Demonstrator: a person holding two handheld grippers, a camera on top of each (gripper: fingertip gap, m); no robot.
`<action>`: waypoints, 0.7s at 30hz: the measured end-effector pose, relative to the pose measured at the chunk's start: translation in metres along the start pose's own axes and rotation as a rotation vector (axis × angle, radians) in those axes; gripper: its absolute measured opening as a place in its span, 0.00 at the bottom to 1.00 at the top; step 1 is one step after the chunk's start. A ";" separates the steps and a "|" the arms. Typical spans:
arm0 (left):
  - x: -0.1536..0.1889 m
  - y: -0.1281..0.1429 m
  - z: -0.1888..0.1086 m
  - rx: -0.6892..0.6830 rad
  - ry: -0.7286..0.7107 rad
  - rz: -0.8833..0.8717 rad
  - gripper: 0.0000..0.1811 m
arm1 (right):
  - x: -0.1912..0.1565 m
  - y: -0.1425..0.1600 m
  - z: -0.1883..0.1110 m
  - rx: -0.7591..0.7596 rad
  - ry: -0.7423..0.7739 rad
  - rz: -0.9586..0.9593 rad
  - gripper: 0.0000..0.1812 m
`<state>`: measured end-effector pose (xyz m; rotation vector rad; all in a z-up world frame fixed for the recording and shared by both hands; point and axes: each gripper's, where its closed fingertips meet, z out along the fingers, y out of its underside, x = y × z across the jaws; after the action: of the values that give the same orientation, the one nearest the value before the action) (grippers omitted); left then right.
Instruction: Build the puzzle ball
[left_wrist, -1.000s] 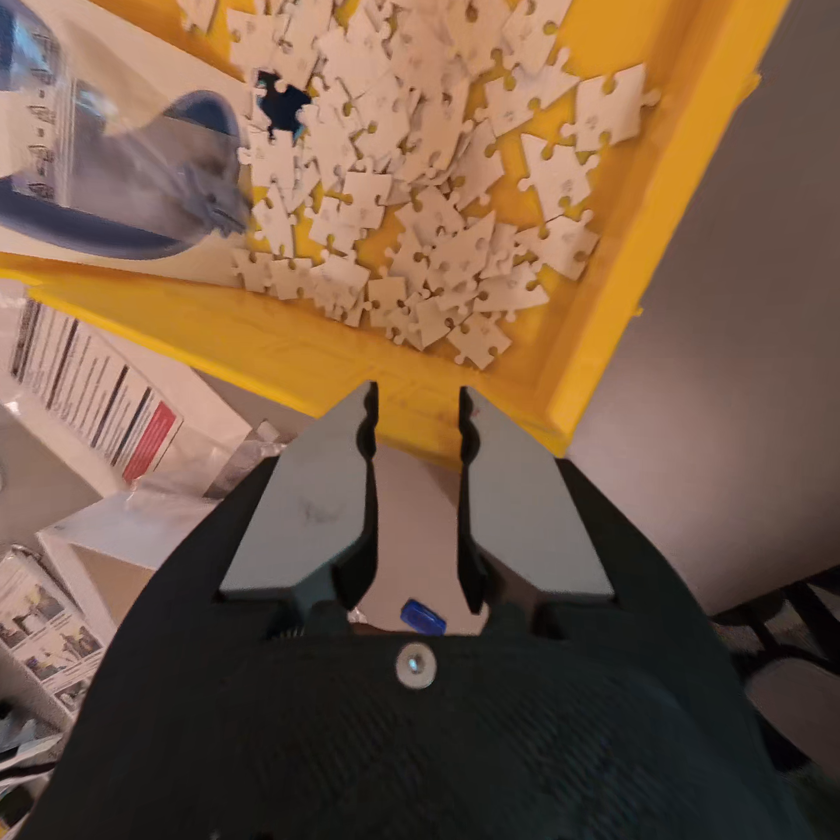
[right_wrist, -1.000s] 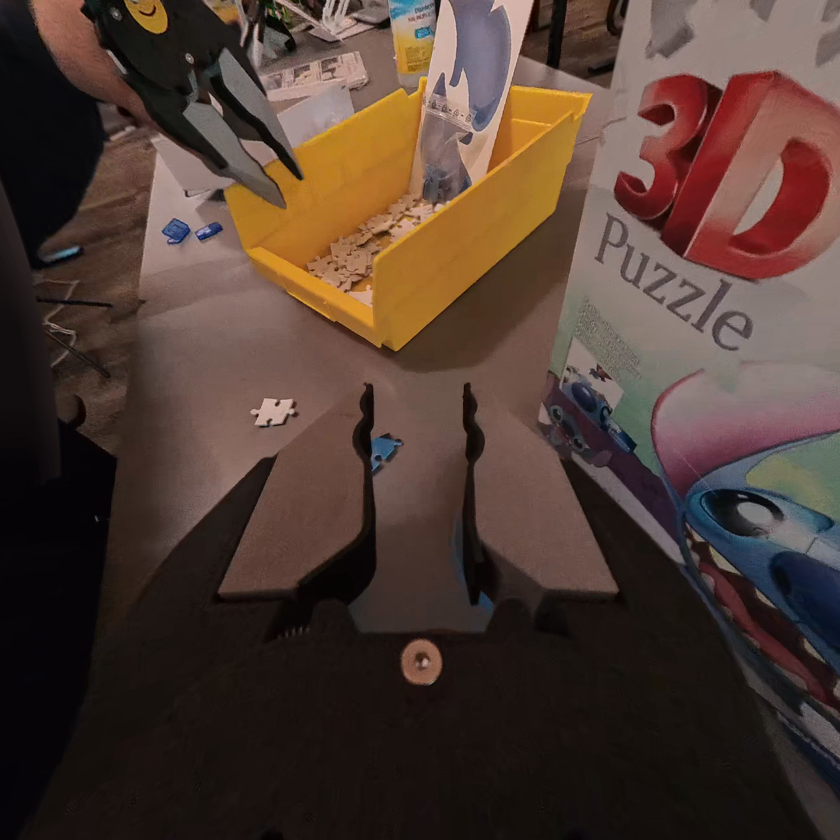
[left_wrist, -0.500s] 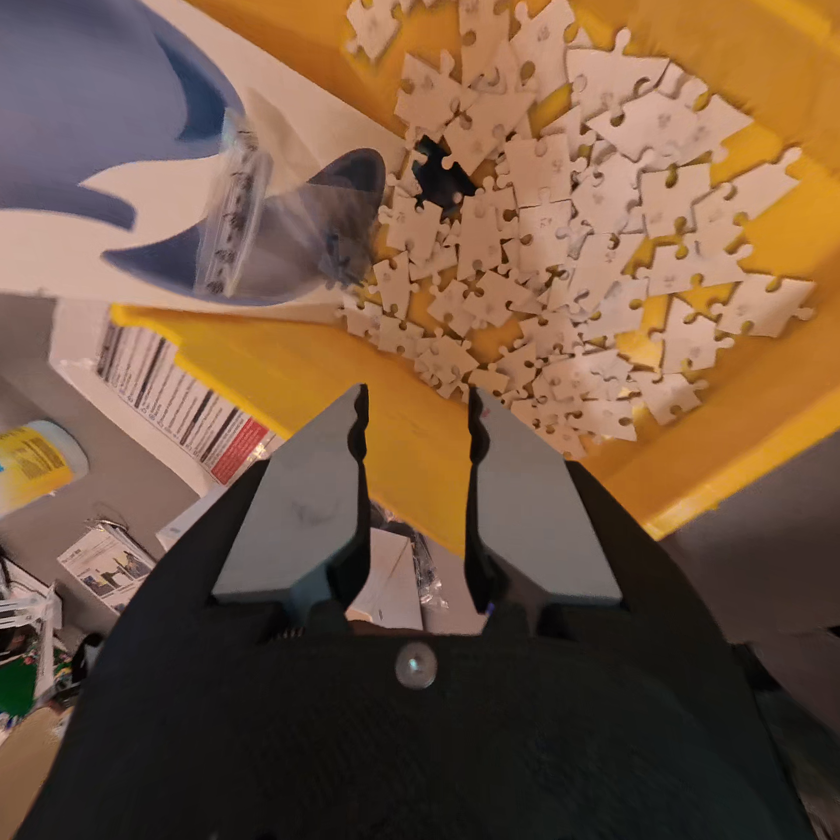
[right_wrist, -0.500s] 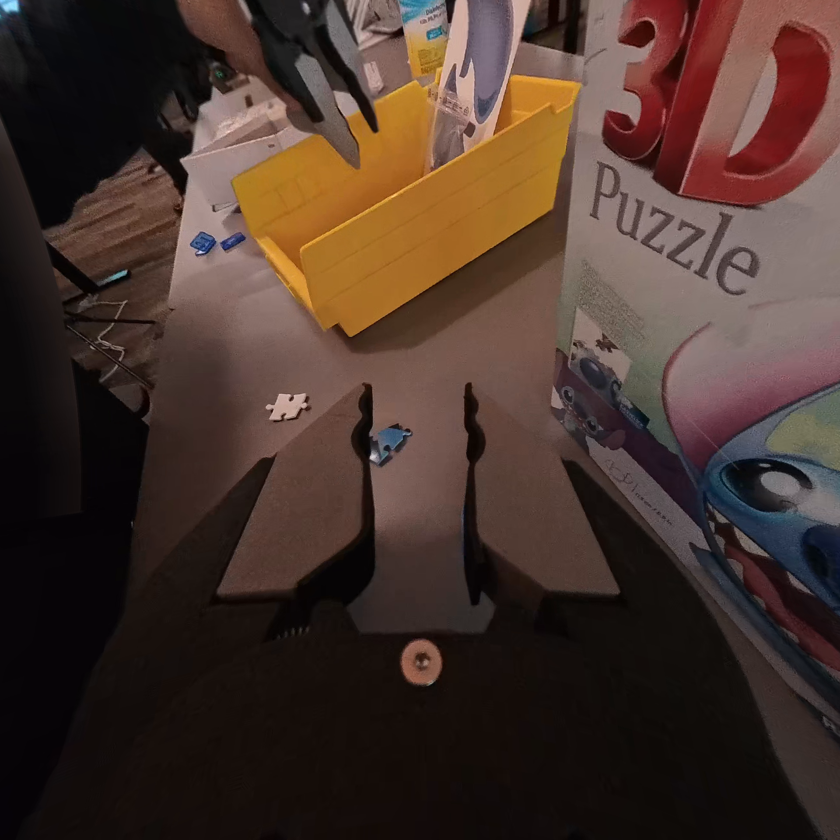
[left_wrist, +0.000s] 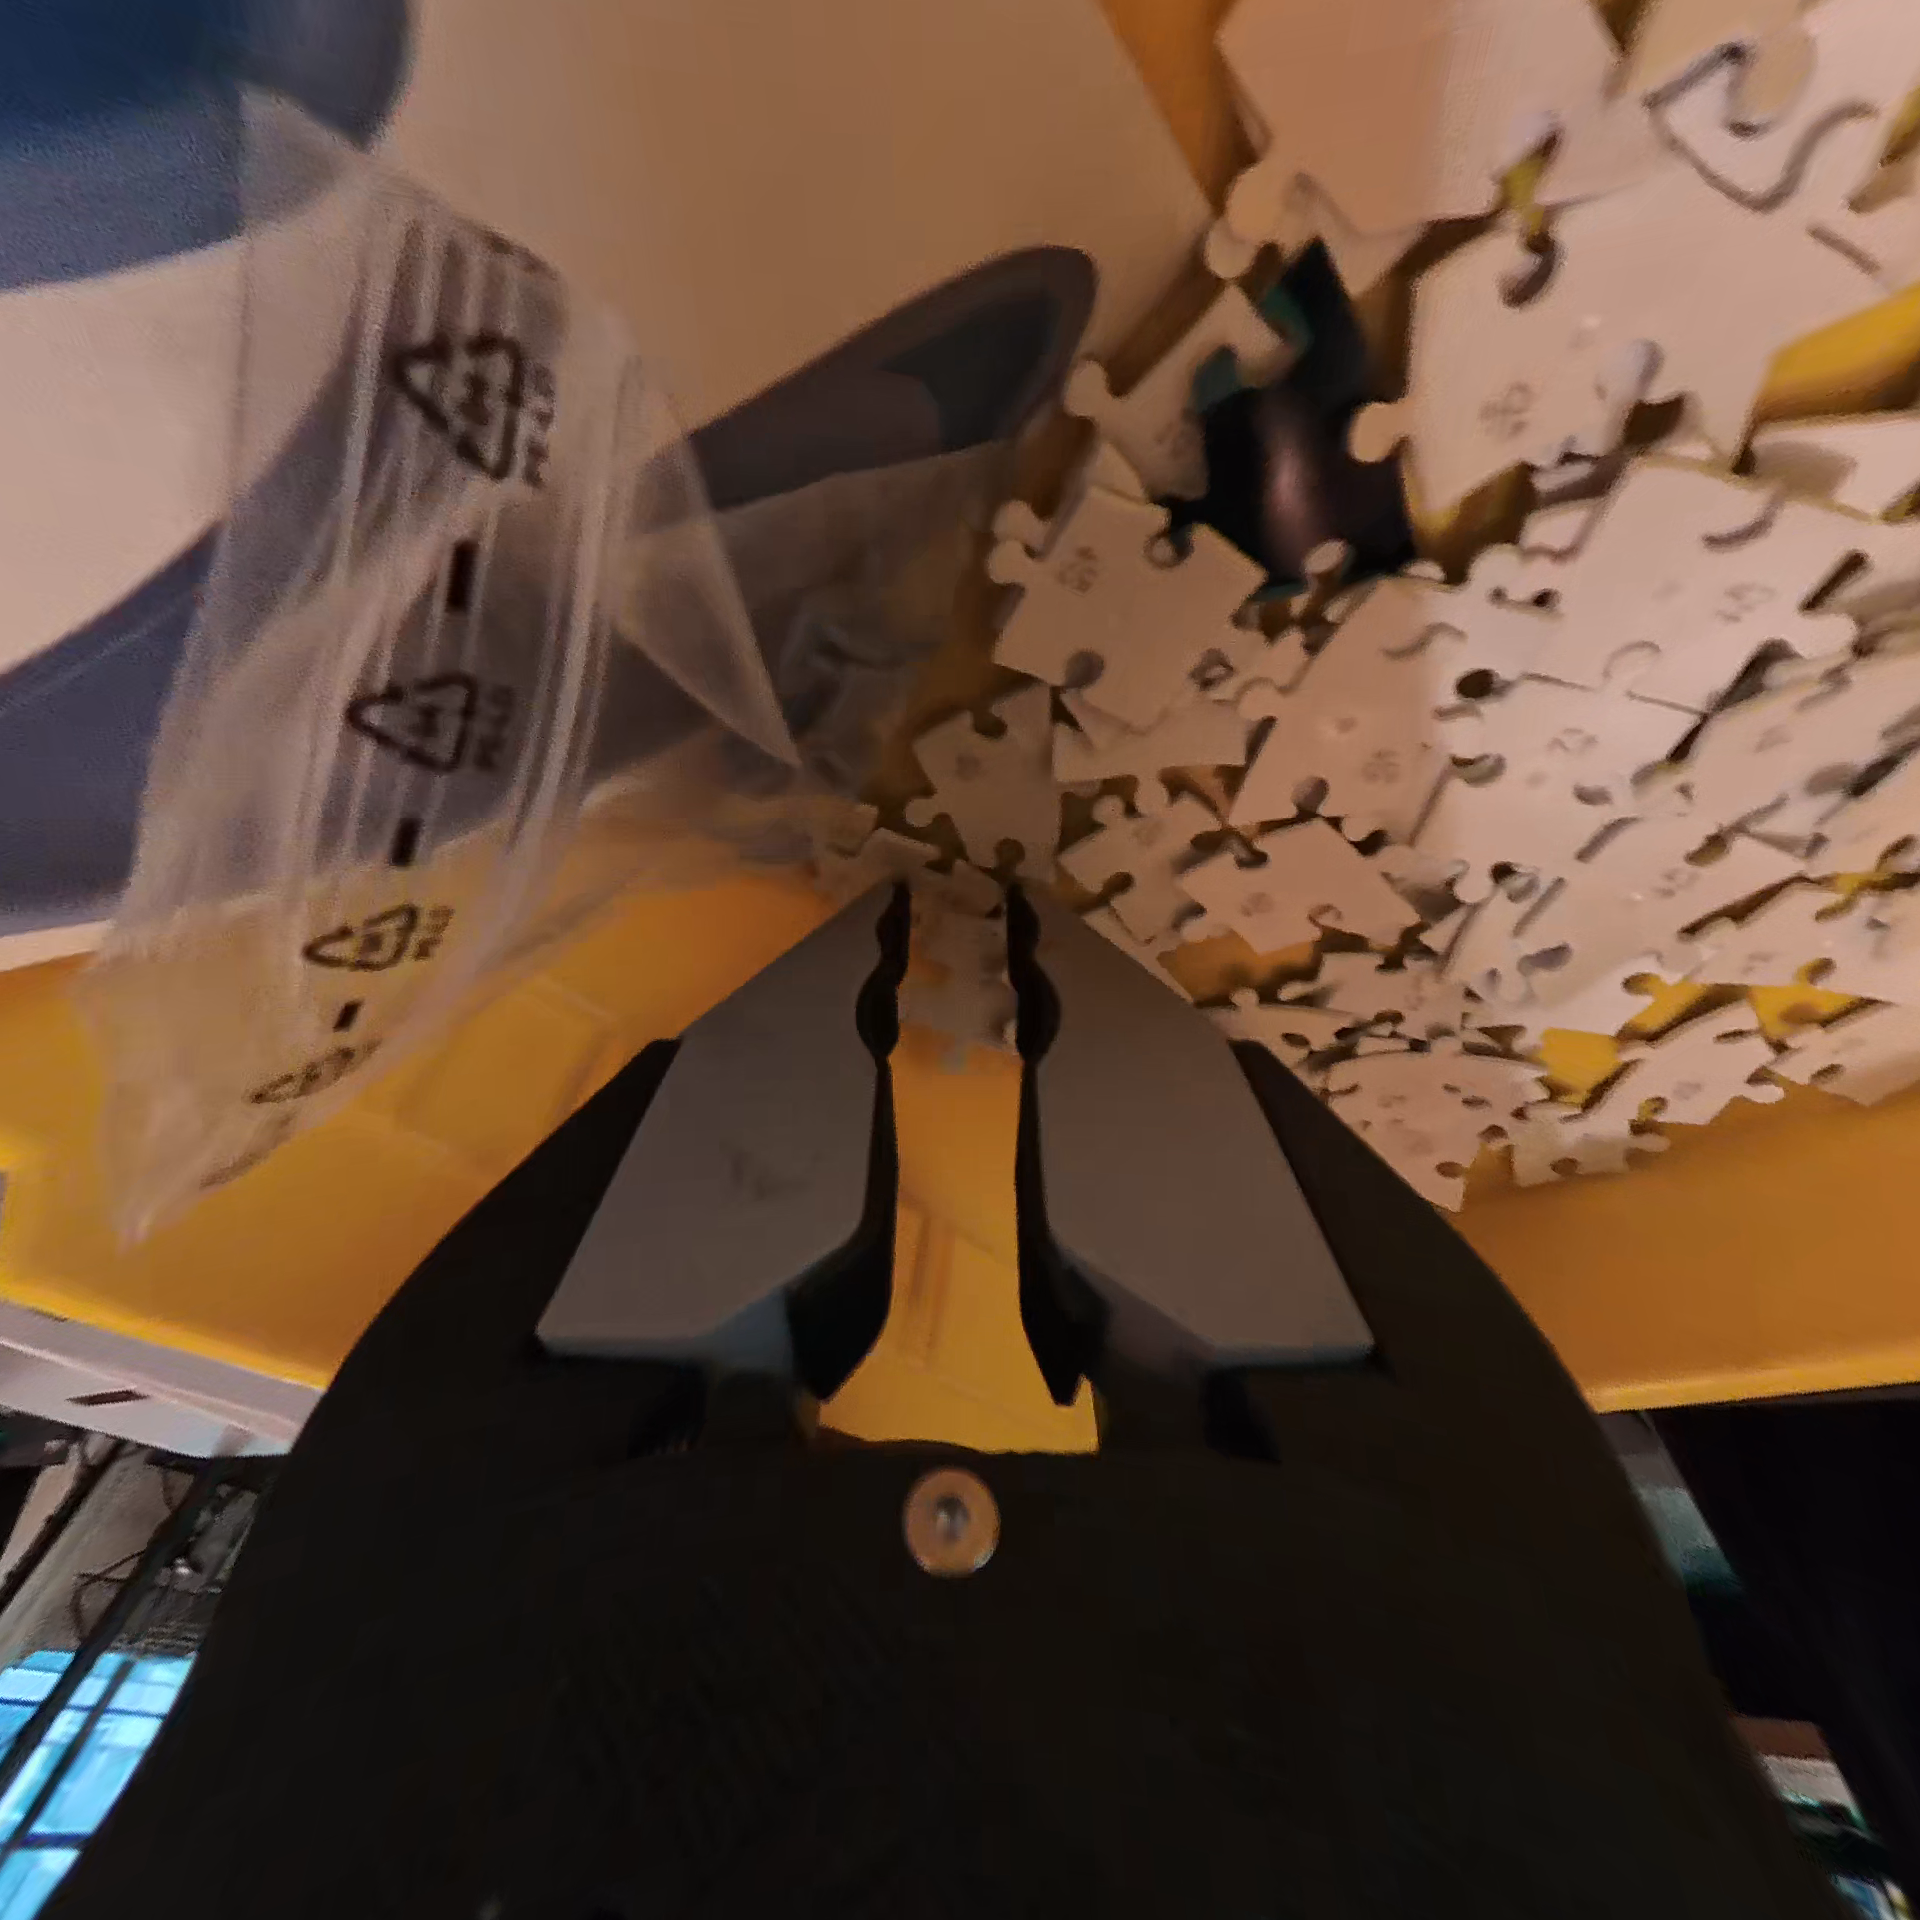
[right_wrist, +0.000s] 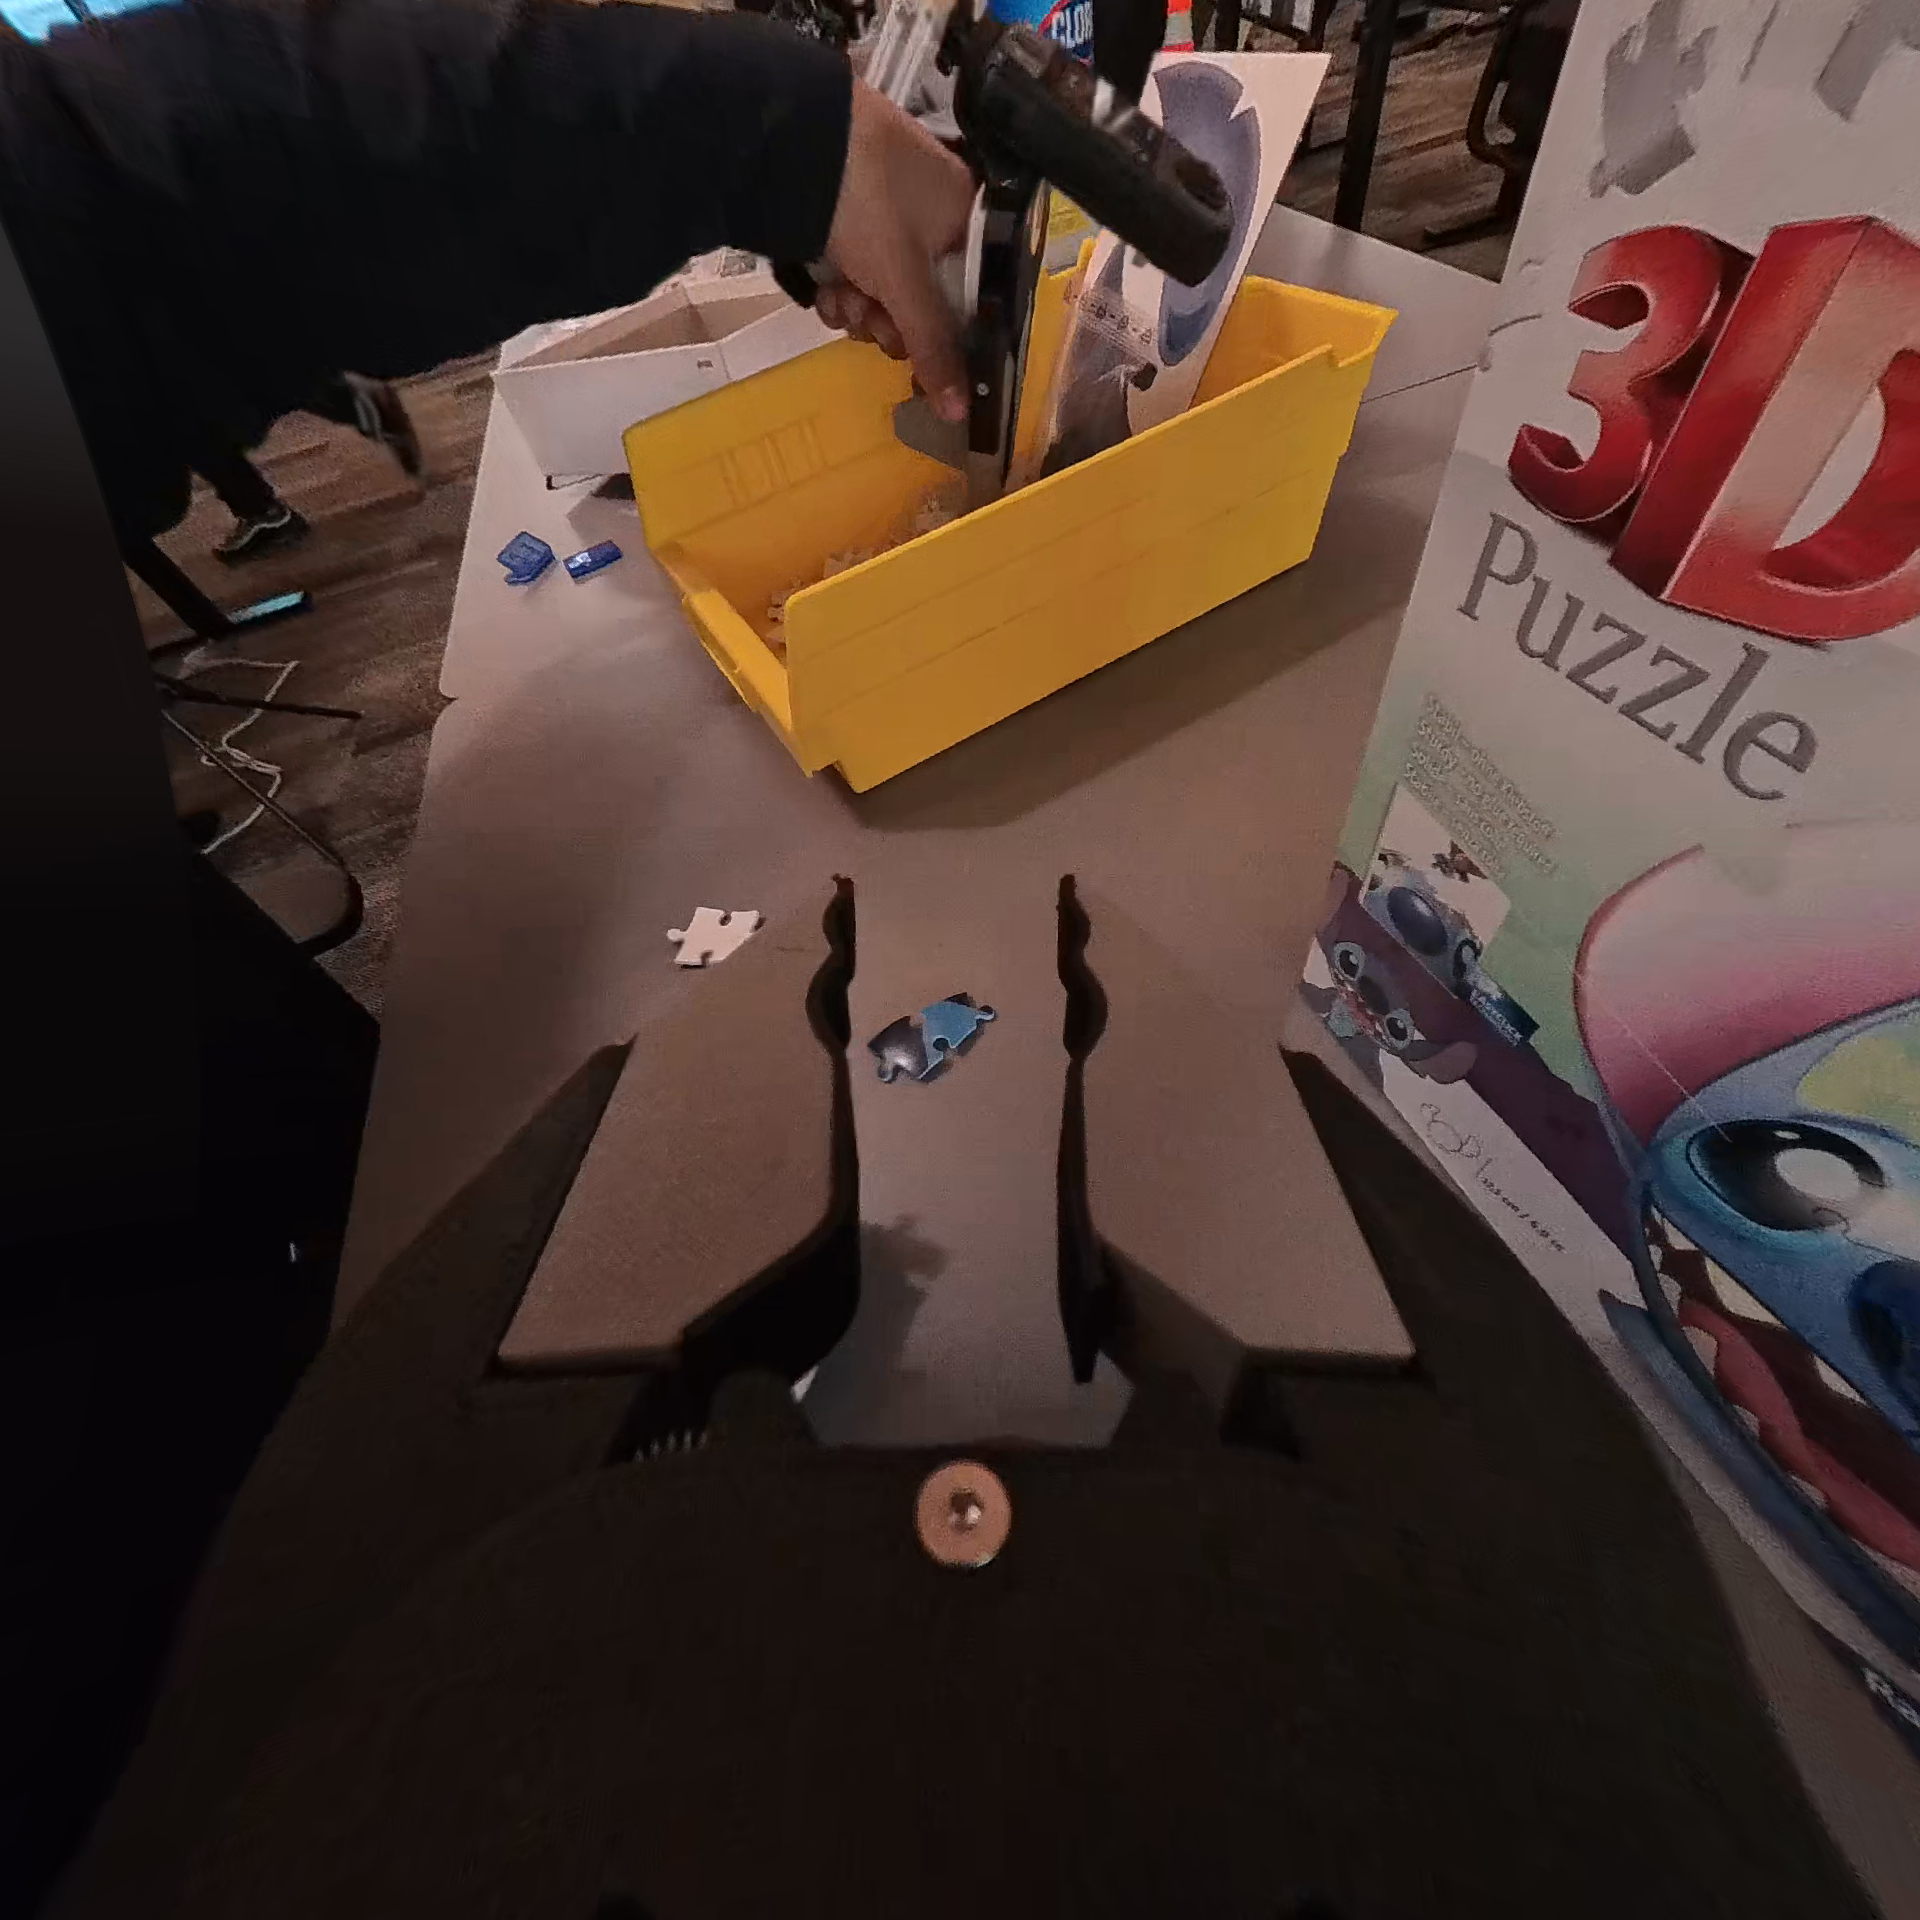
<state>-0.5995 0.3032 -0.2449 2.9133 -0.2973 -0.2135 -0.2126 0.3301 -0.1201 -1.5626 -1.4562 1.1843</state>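
Left gripper (left_wrist: 954, 914): jaws narrowly parted, tips in the heap of pale cardboard puzzle pieces (left_wrist: 1455, 748) inside the yellow plastic bin (right_wrist: 1039, 623); one piece lies between them, grip uncertain.

Right gripper (right_wrist: 954, 904): jaws apart, empty, above the grey counter (right_wrist: 1143, 831); blue printed puzzle piece (right_wrist: 930, 1034) lies between them.

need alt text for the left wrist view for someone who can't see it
The left gripper, fingers slightly apart, reaches into a yellow bin with its tips at a pale puzzle piece on the edge of a pile of pieces. A clear plastic bag and a blue-and-white card fill the left side.
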 end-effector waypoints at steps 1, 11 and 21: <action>-0.001 0.000 0.000 -0.005 0.018 -0.015 0.09 | -0.001 0.000 -0.001 0.001 -0.002 0.000 0.20; 0.016 0.006 -0.001 0.004 0.089 0.007 0.22 | -0.007 -0.008 -0.009 0.024 0.002 -0.030 0.19; 0.011 0.004 -0.002 0.035 0.107 0.045 0.11 | -0.001 -0.002 -0.005 0.008 0.012 -0.017 0.19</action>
<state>-0.5892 0.2976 -0.2430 2.9355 -0.3525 -0.0453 -0.2091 0.3297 -0.1161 -1.5462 -1.4526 1.1679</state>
